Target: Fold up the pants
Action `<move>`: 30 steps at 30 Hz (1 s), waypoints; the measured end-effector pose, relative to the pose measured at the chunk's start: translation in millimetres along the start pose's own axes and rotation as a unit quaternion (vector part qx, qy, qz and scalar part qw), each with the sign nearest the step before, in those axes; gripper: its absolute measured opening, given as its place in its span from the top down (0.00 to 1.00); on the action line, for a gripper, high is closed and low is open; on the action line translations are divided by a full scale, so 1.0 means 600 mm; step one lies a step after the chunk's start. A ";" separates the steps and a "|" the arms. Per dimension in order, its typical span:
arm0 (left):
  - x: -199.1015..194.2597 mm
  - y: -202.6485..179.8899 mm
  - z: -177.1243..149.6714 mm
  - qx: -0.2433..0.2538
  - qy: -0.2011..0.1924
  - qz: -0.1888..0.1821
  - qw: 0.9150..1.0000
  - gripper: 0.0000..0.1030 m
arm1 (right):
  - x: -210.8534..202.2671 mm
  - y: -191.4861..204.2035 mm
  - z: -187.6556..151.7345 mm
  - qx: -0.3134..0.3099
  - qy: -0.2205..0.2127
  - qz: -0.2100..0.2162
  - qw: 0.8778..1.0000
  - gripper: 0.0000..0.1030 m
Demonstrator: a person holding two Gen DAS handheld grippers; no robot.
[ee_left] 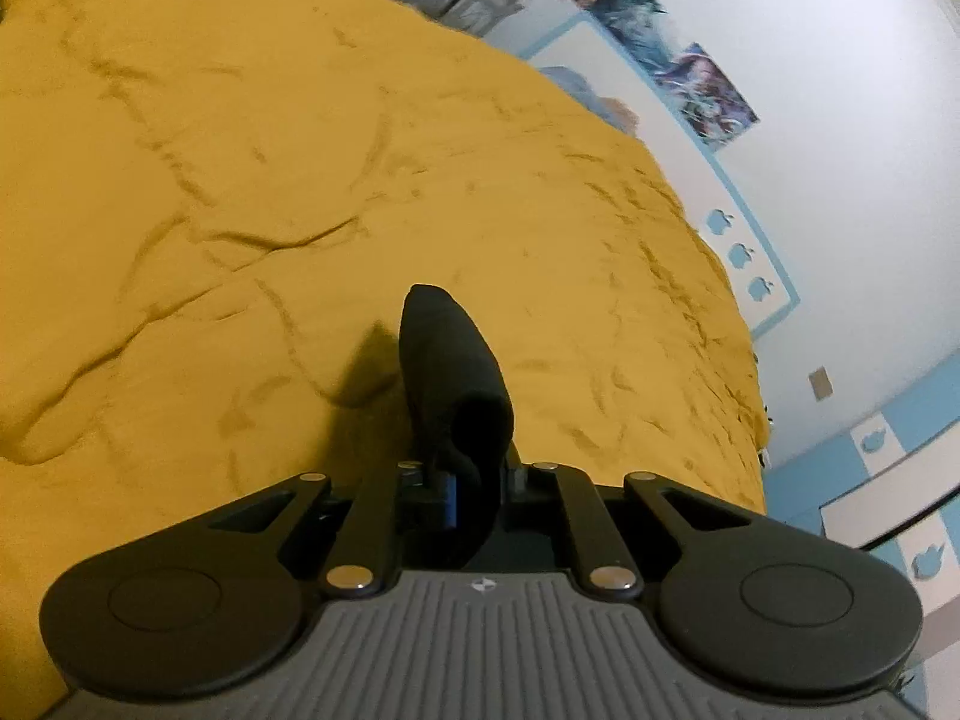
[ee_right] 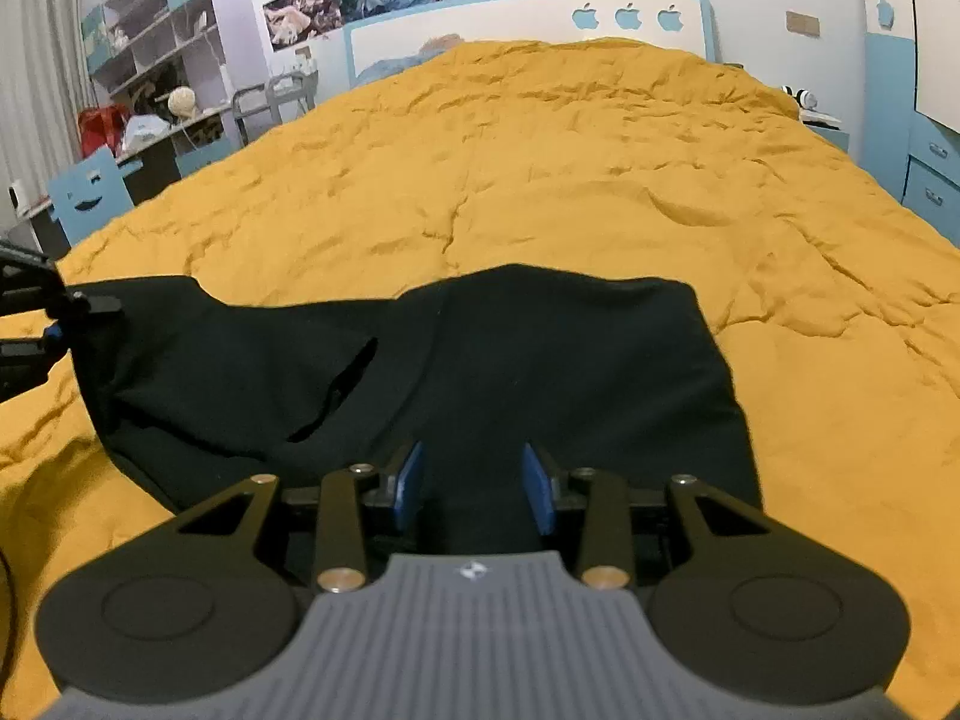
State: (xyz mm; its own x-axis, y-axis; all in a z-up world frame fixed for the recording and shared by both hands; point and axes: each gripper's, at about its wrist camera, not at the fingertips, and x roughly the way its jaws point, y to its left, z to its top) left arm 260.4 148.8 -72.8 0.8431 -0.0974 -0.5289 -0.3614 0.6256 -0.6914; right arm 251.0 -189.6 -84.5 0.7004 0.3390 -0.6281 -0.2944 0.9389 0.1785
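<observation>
Early in the fold. Black fabric pants (ee_right: 456,360) spread over the mustard quilted bed (ee_right: 540,168), ahead of the right tool (ee_right: 474,489), spread. Left tool (ee_left: 462,468) pinching one lifted edge; folding mostly left.

My left gripper (ee_left: 462,474) pinches a lifted fold of the black pants (ee_right: 480,360); the rest lies crumpled ahead of my right gripper (ee_right: 474,486).

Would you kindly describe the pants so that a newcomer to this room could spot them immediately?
Start with the large bed under the mustard-yellow quilt that fills the room. The pants lie spread across its near part, one end pinched by the left gripper. They are the only black cloth on the yellow bedding.
</observation>
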 end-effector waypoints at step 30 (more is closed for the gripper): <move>0.002 -0.297 -0.182 0.265 0.019 -0.099 0.959 0.90 | -0.109 -0.190 -0.037 0.163 -0.056 0.015 0.985 0.67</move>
State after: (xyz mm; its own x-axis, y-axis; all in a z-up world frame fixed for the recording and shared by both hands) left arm 282.4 -47.5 -4.3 0.8559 -0.2761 -0.4372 0.0659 0.8969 -0.4374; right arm 224.5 -319.9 -80.6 0.7669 0.3550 -0.5346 -0.1048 0.8911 0.4415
